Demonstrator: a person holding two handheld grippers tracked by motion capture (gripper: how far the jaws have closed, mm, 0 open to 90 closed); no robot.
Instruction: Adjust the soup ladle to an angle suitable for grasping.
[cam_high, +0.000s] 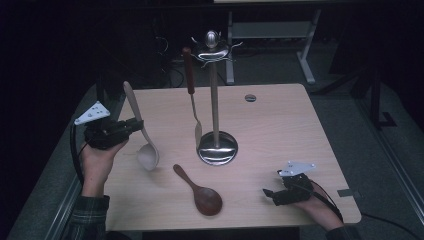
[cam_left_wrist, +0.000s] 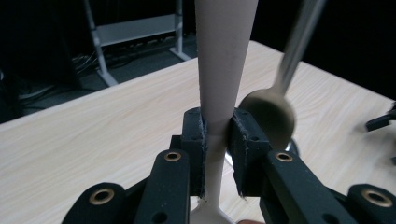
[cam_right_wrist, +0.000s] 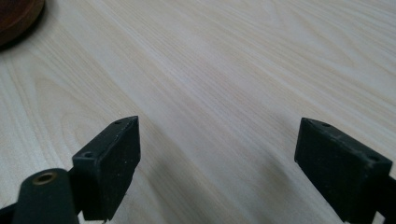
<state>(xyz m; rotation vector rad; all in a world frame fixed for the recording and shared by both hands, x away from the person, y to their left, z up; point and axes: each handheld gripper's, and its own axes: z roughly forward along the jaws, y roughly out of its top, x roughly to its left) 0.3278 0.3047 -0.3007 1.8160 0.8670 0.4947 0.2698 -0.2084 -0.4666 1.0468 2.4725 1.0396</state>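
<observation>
Wooden table — left tool clamps pale spoon; right tool agape, empty.

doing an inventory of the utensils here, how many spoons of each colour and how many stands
Pale spoon, held in the left gripper: 1
Dark brown wooden spoon, lying on the table: 1
Spoon with a dark red handle, hanging from the stand: 1
Metal stand: 1
Total: 4 things, 3 of them spoons
</observation>
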